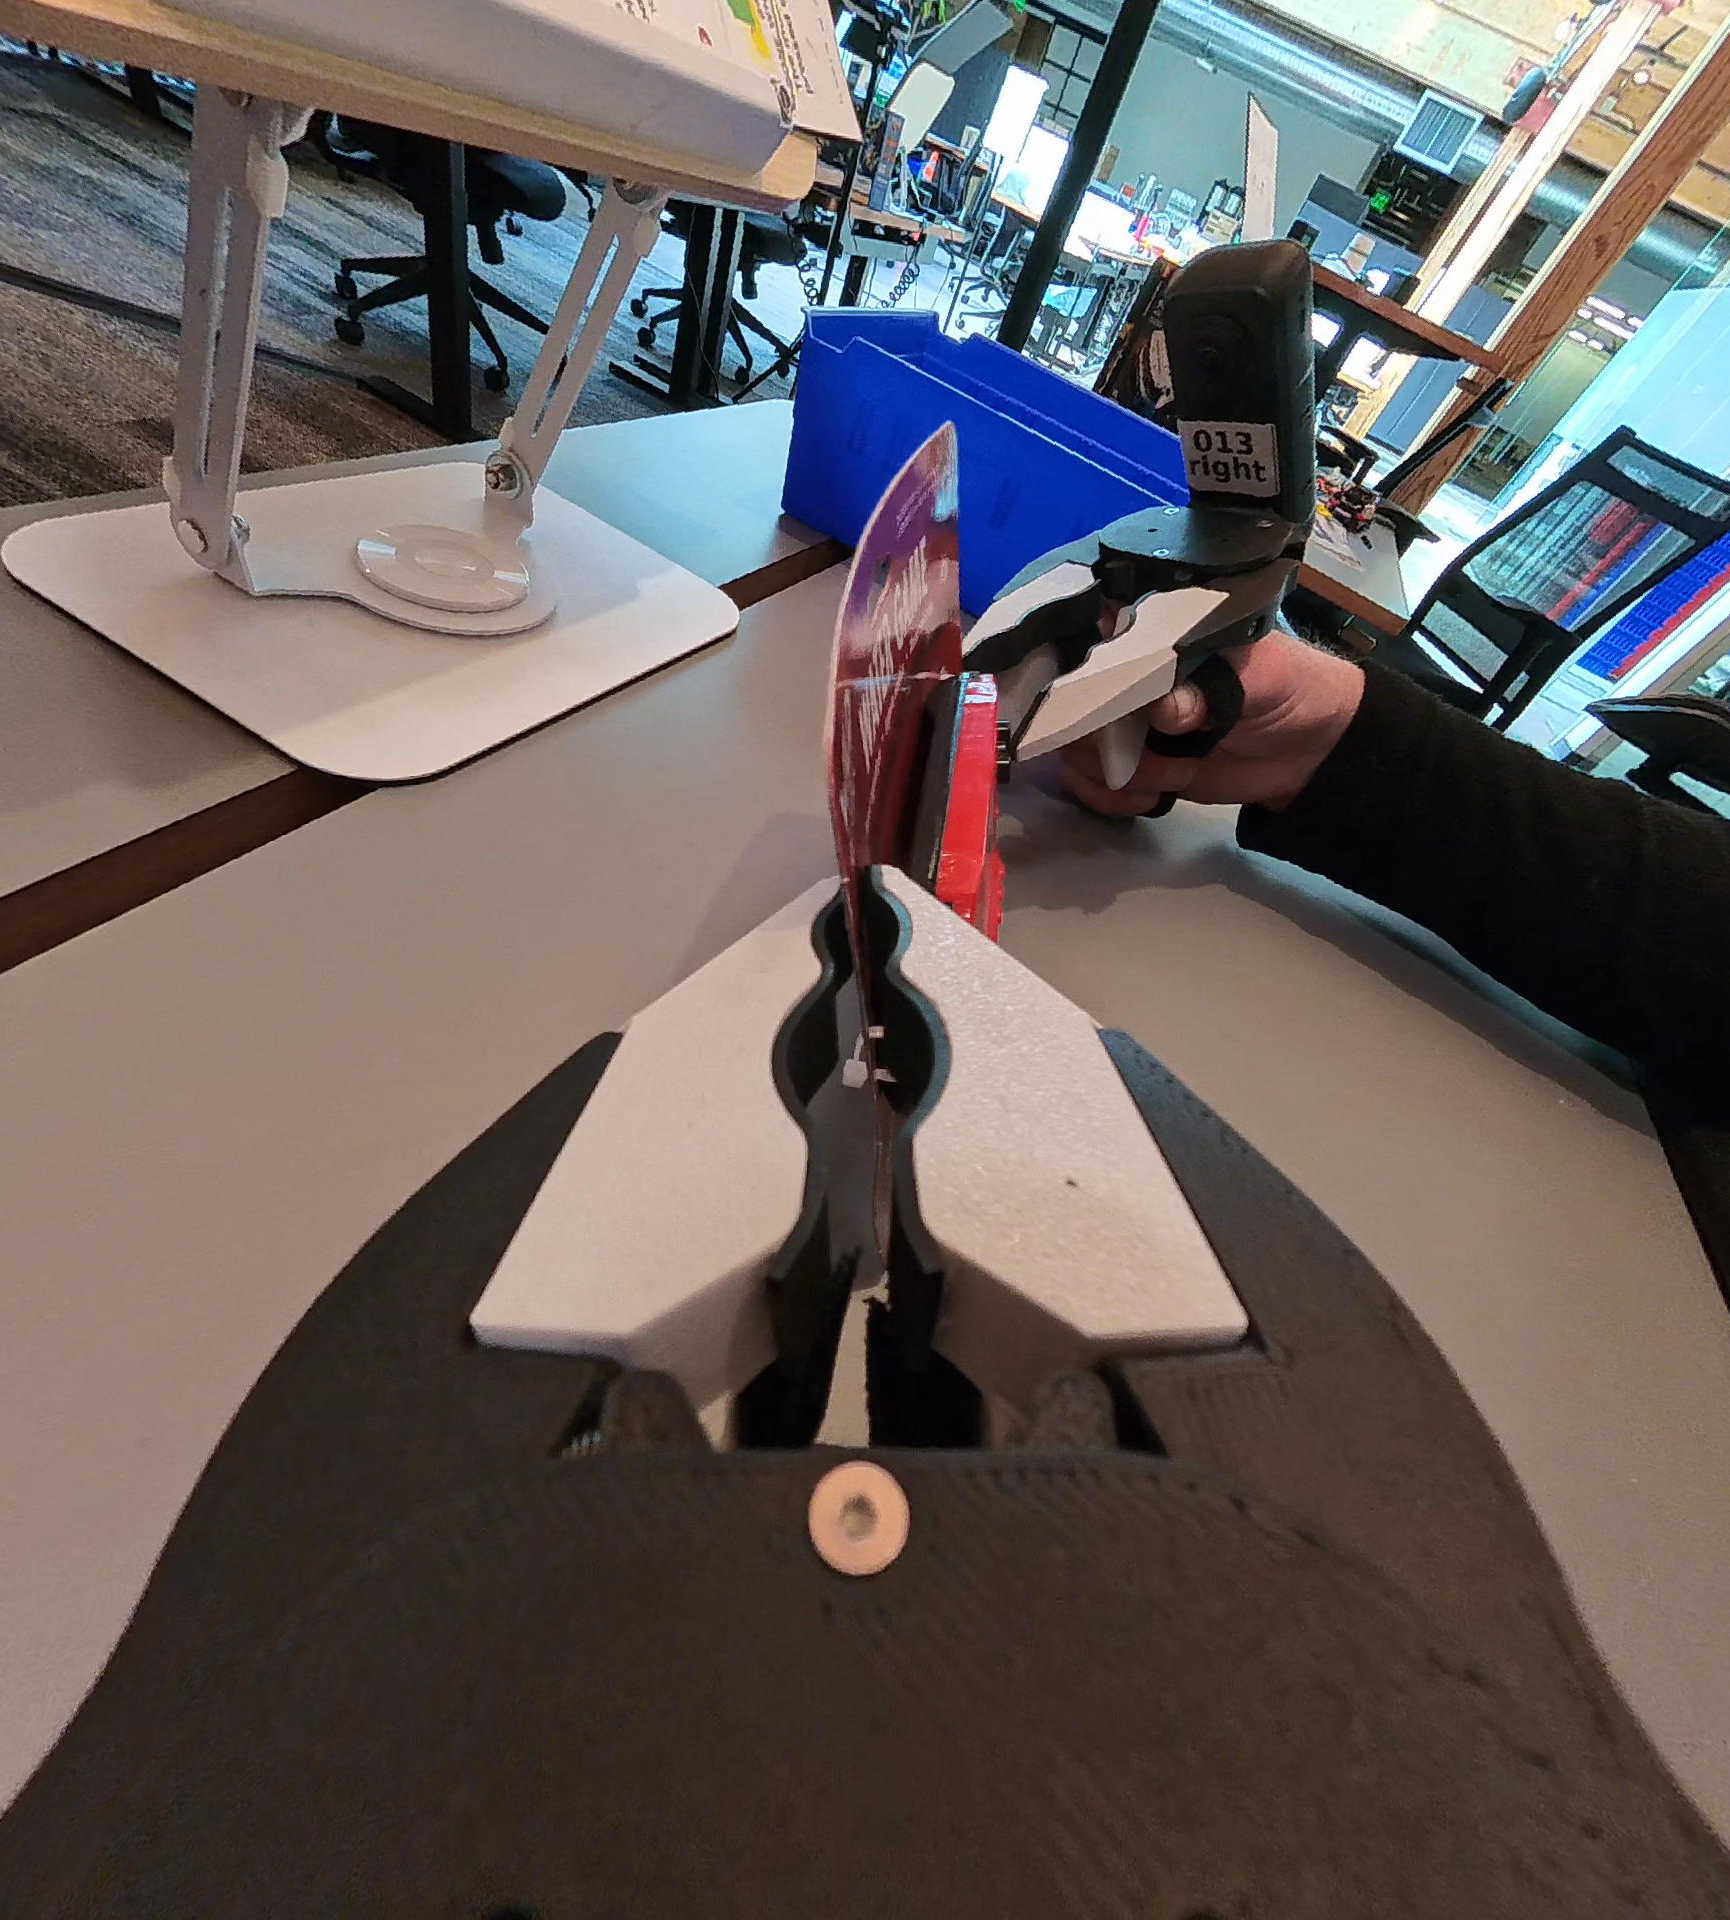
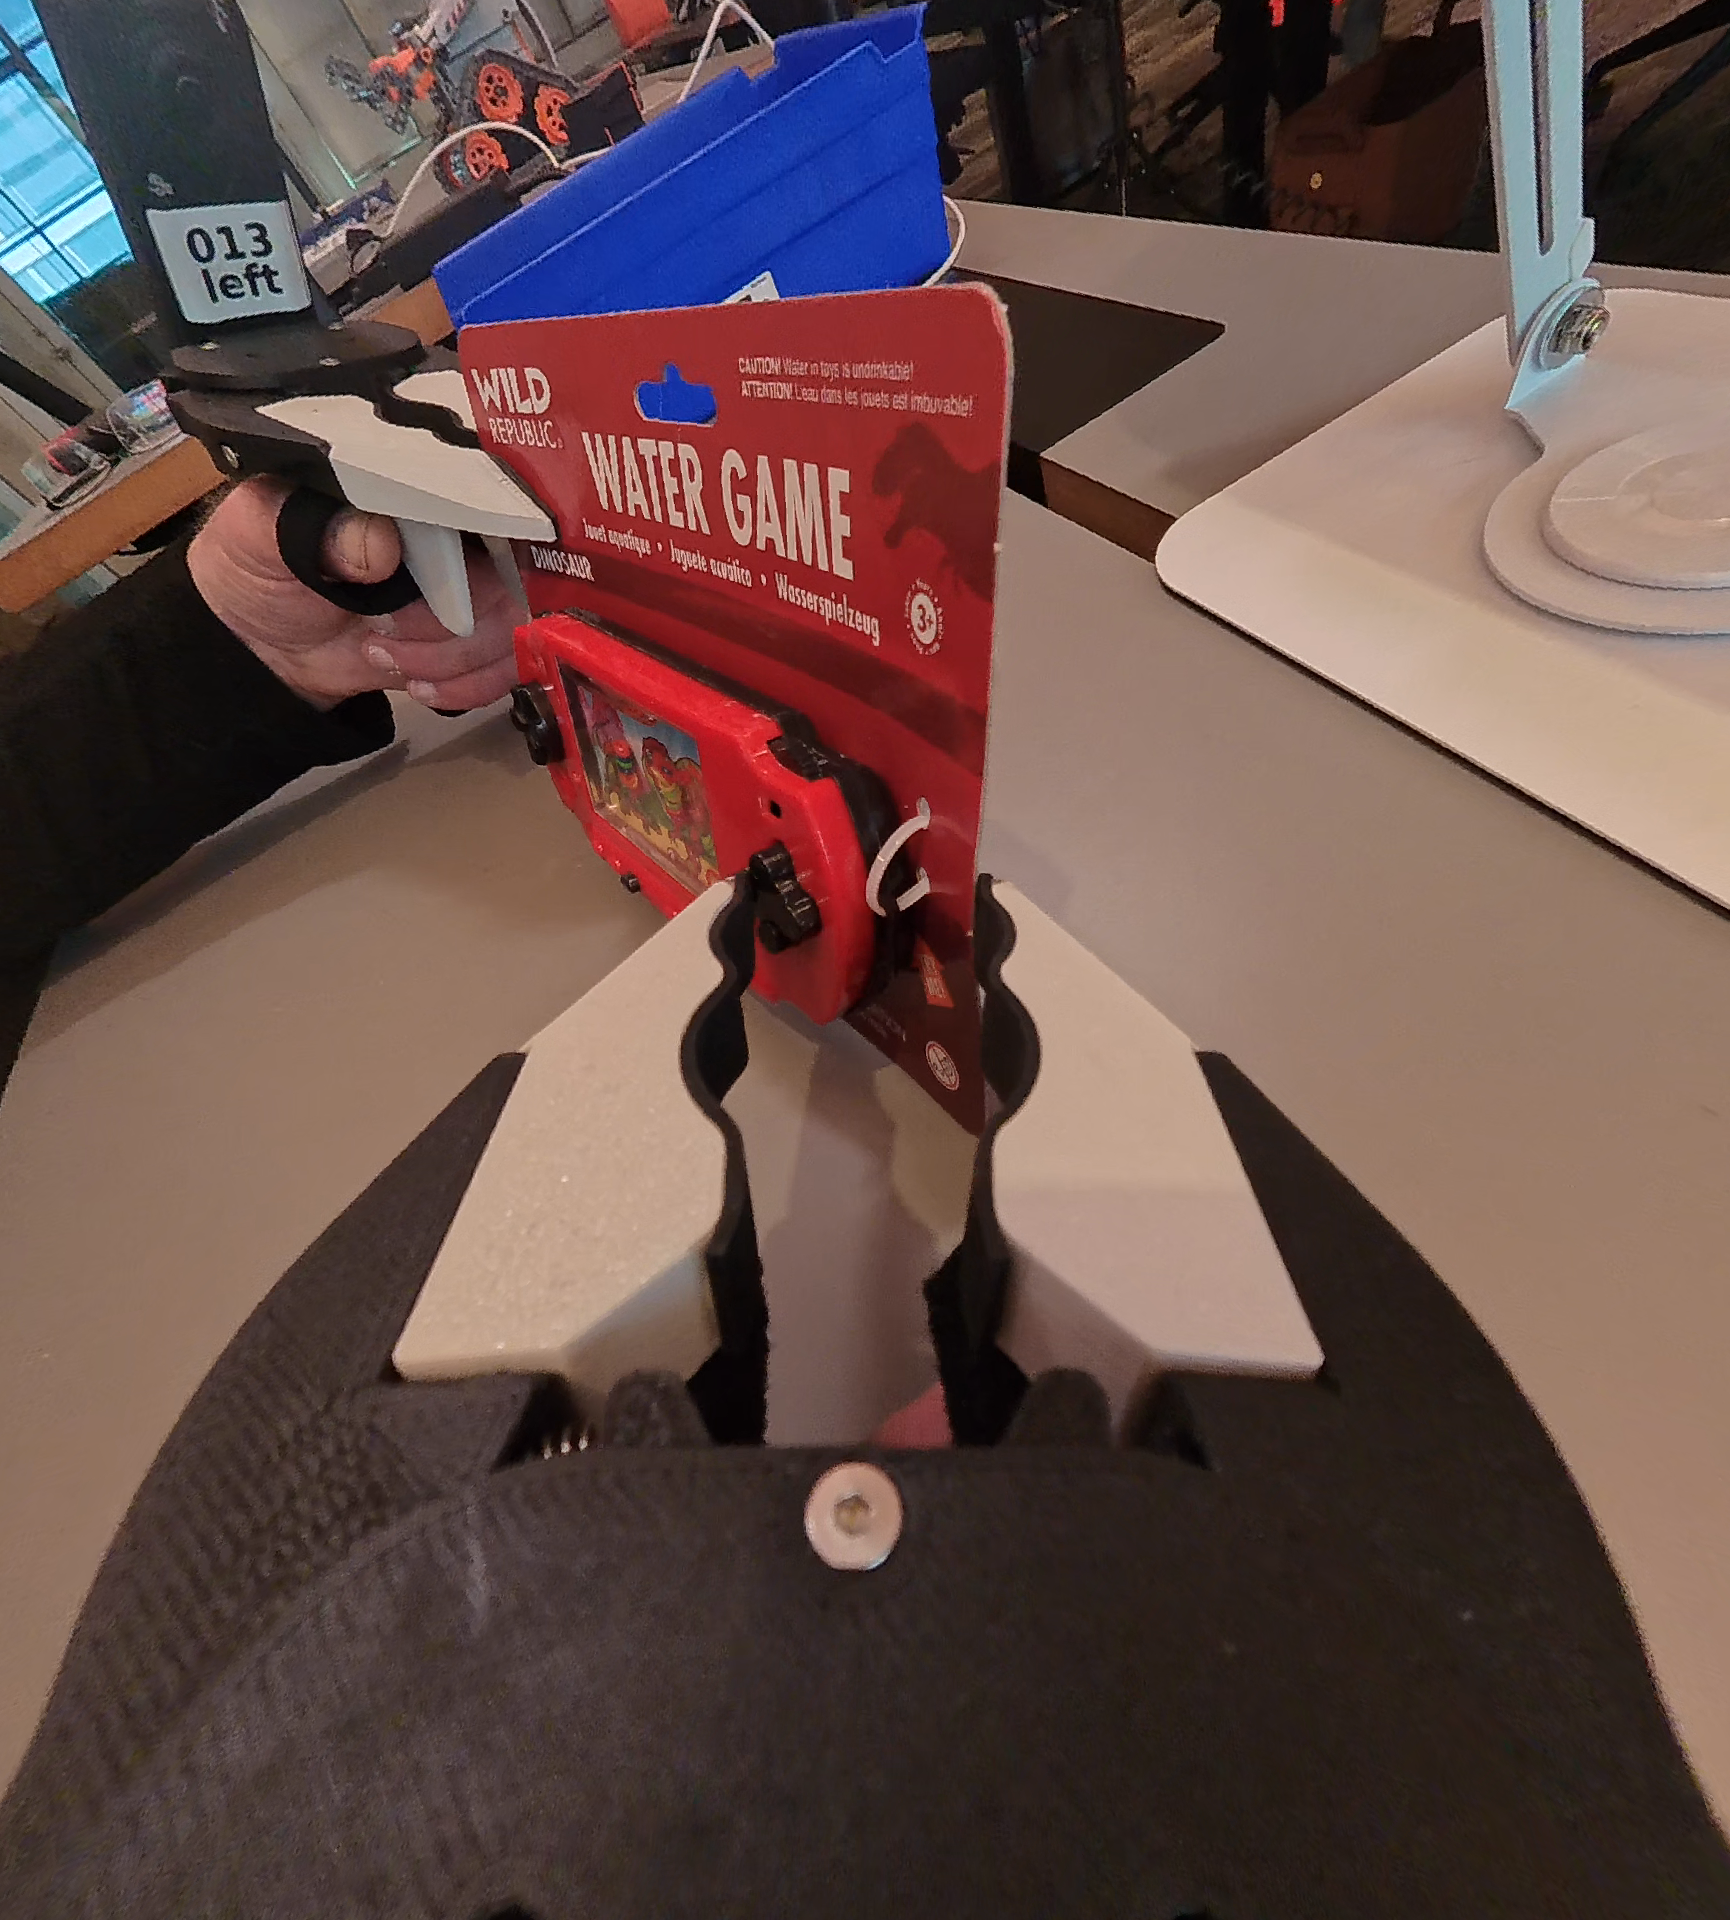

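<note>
Your left gripper [image 1: 866,935] is clamped on the edge of a red backing card [image 1: 892,665], with the card's thin edge pinched between the two white fingers [image 1: 695,1122]. The card stands upright above the grey table [image 1: 425,987], near the middle of the table and short of its far edge. A red handheld toy [image 2: 695,800] is tied to the card's printed face with a white zip tie [image 2: 897,862].

Your right gripper [image 2: 856,904] is partly spread. Its fingers [image 2: 591,1143] straddle the near end of the toy and the card's lower corner; the left tip sits against the toy's black knob [image 2: 783,894], and you cannot tell from here whether the right tip touches the card.

A blue bin [image 1: 975,436] stands just behind the card at the table's far edge. A white stand [image 1: 362,592] with a flat base sits on the neighbouring table, well apart from the card.
</note>
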A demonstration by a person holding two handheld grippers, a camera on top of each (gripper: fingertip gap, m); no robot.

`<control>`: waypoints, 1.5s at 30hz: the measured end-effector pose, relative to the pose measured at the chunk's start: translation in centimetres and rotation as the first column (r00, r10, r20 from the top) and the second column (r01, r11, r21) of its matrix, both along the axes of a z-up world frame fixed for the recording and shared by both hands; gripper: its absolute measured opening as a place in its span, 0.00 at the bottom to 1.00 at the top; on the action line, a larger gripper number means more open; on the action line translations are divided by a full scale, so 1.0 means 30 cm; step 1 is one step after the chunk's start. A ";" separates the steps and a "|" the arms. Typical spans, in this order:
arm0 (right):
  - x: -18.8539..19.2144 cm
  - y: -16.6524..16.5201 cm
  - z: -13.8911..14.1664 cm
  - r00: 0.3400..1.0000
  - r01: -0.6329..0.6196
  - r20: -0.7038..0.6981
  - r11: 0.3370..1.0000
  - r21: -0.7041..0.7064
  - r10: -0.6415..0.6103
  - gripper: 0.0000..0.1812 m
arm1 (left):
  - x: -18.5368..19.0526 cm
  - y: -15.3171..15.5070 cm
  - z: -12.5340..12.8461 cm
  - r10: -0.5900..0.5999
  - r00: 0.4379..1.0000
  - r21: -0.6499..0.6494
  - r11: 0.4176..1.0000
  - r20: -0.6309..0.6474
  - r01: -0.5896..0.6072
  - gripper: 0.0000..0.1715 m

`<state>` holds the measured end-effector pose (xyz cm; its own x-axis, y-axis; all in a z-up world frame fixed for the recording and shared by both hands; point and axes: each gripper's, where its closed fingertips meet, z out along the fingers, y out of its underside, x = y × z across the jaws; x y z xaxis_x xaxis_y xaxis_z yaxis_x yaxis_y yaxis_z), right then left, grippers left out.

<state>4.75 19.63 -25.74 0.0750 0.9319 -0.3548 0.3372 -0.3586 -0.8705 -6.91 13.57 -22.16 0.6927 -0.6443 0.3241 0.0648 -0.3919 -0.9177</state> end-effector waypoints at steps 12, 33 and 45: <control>0.002 -0.009 -0.010 0.998 -0.019 0.055 0.996 0.092 0.014 0.27 | 0.024 -0.013 0.005 -0.035 0.999 0.015 0.999 -0.014 0.035 0.00; 0.010 -0.019 -0.002 0.999 -0.043 0.020 0.997 0.062 0.041 0.25 | 0.021 -0.011 0.008 -0.032 0.999 0.023 0.999 -0.016 0.032 0.00; 0.012 -0.022 0.013 0.998 -0.062 -0.027 0.998 0.032 0.063 0.18 | 0.026 -0.017 0.013 -0.048 0.999 0.031 0.998 -0.003 0.049 0.00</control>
<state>5.11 18.99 -25.33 0.0069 0.9451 -0.3266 0.3334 -0.3101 -0.8903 -6.13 13.08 -21.76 0.6611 -0.6871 0.3016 0.0443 -0.3655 -0.9298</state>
